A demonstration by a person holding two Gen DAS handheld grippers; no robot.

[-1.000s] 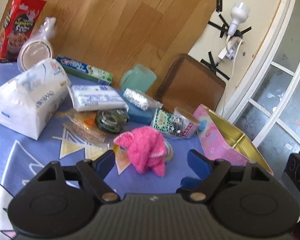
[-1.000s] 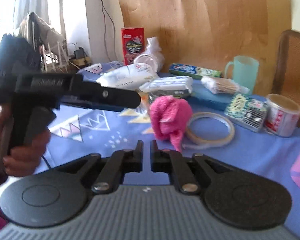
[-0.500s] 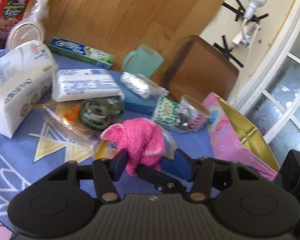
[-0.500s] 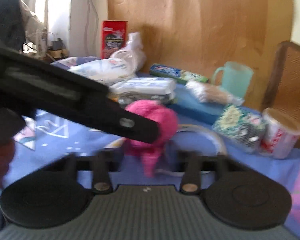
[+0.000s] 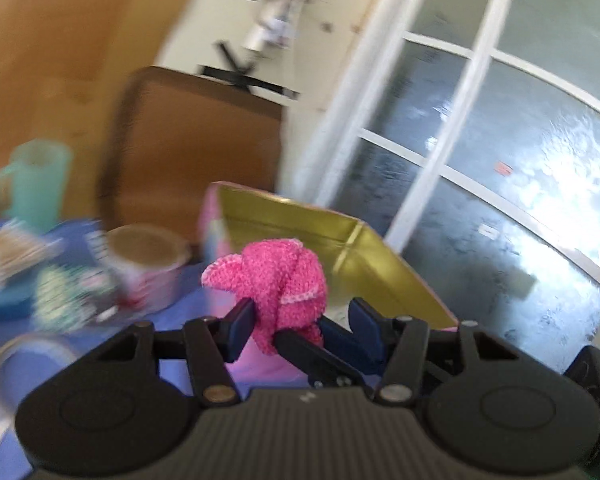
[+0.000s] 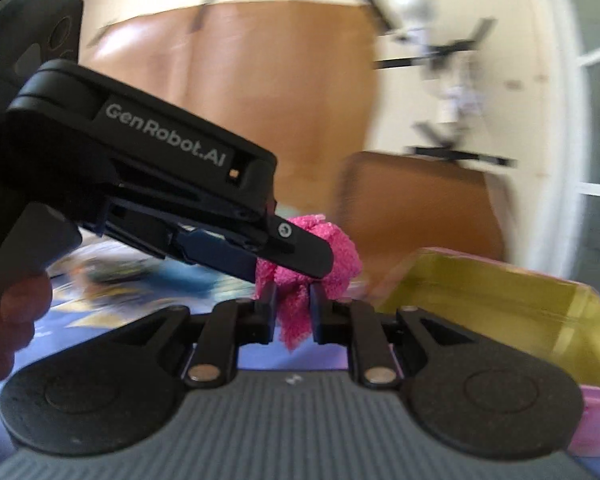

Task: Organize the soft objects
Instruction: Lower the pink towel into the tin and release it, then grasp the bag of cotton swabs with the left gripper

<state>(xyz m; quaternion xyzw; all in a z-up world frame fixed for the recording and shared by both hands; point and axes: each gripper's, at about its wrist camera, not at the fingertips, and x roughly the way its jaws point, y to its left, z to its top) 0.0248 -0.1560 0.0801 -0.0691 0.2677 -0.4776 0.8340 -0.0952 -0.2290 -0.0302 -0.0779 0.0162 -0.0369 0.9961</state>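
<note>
Both my left gripper [image 5: 296, 320] and right gripper [image 6: 293, 308] pinch the pink plush [image 5: 278, 280], the left's jaws having just eased slightly. Just beyond my fingers the gold-lined pink box [image 5: 300, 220] stands open; I can't see its bottom.

A teal mug [image 5: 36, 184] was seen at the left, blurred, beside a round tub [image 5: 148, 268] on the blue patterned tablecloth [image 5: 188, 292]. A brown chair back [image 5: 196, 152] was set behind them. Black tape strips [image 6: 456, 156] were stuck on the cream wall. A white-framed window [image 5: 460, 128] was shown at right.
</note>
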